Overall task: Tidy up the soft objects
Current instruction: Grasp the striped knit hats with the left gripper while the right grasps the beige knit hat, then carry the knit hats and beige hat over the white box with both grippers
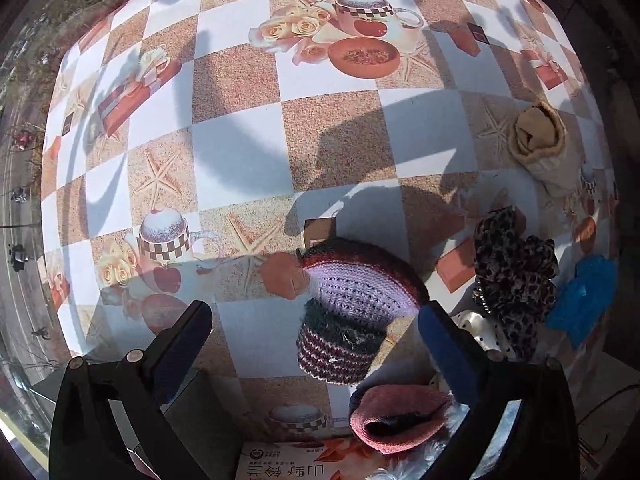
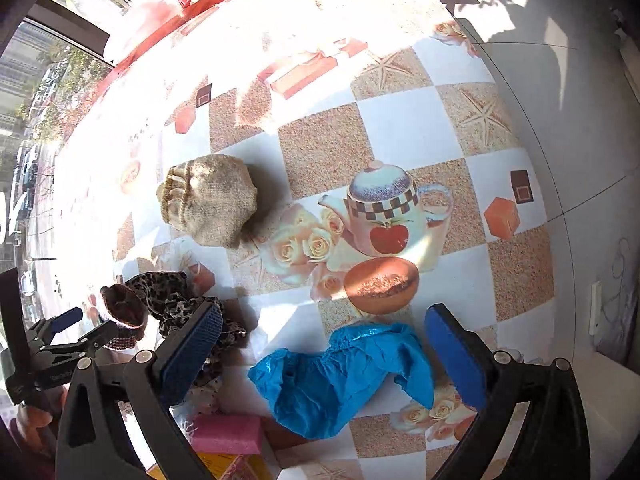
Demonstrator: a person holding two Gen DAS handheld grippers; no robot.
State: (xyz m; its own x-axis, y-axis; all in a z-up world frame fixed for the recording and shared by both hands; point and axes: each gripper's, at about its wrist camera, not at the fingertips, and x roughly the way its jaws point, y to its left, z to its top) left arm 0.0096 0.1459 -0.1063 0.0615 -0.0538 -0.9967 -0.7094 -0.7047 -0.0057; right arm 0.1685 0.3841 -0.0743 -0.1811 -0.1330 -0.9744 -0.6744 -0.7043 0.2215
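Both jaws spread wide, empty: left gripper point(image 1: 316, 332) brackets the striped knit hat point(image 1: 344, 312) at lower centre, right gripper point(image 2: 324, 344) straddles the blue shoe covers point(image 2: 340, 380) on the desk point(image 2: 400, 128), apparently lined up for pickups.

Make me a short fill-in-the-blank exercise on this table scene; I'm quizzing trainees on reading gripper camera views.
1. The crumpled shoe cover between the right gripper's fingers is coloured ____.
2. Both the left gripper and the right gripper have their jaws ____.
3. The scarf beside the striped knit hat has a ____ print.
4. The beige knit hat lies on a ____ tablecloth.

Missing words: blue; open; leopard; checkered
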